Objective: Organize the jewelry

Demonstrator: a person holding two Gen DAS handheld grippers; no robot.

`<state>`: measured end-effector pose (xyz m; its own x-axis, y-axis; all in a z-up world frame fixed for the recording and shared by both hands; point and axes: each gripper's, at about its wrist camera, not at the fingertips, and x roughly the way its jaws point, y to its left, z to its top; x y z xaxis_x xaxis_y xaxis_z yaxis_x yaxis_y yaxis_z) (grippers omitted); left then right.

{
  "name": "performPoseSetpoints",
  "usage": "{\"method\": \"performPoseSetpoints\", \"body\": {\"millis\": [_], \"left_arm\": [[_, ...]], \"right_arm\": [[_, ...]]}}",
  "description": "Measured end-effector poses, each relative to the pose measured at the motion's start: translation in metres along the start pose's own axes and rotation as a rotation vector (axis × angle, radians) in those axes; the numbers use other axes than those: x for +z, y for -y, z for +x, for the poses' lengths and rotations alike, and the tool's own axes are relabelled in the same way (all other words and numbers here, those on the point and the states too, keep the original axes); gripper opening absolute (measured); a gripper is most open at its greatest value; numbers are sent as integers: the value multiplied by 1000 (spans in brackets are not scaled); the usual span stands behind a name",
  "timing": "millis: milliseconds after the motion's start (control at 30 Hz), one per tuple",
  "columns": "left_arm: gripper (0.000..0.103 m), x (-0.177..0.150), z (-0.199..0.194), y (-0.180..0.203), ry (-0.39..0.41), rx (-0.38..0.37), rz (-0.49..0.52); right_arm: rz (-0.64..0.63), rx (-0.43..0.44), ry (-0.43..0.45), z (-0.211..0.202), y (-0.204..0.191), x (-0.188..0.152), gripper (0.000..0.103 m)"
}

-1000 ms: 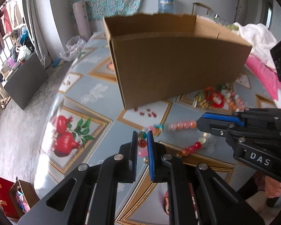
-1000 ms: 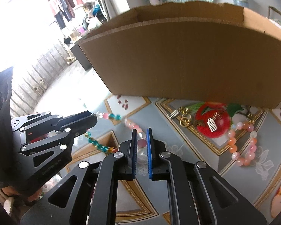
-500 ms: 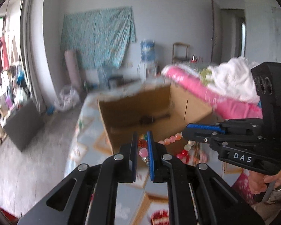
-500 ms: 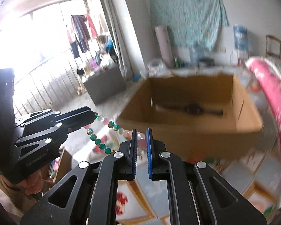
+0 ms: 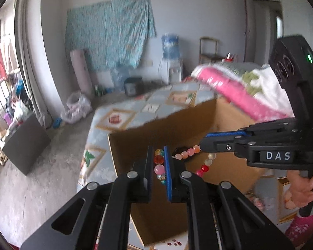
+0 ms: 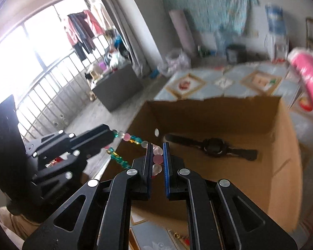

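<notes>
A string of coloured beads hangs between my two grippers, over the open cardboard box. My left gripper is shut on its red and pink beads. My right gripper is shut on its pink and white beads; it also shows in the left wrist view. The left gripper shows at left in the right wrist view, with teal beads hanging below it. A black wristwatch lies on the floor of the box.
The box stands on a table with a pale blue patterned cloth. A pink and white blanket lies beyond the box on the right. Small jewelry pieces lie on the cloth in front of the box.
Both grippers have lifted the bead string from the table in front of the box and carried it up and forward, so it now hangs over the box opening.
</notes>
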<state>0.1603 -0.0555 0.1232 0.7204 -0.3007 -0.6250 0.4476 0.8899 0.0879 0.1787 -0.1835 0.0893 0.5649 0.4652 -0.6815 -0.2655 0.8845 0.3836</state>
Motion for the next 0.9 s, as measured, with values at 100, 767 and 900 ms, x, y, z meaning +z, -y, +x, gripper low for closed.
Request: {"method": "performPoseSetpoints", "body": {"millis": [100,767,900], "left_arm": [[9,-5,26,-4,-73,7,0],[63,-16,18,-48,-76,52,-161],[79,-40,-9,-61,-78,39,-272]], "right_arm": [[26,5,-67,26,9,8,7],[151,3,105,-51,61,0,34],[256,-76,269,-118,99,-21,54]]}}
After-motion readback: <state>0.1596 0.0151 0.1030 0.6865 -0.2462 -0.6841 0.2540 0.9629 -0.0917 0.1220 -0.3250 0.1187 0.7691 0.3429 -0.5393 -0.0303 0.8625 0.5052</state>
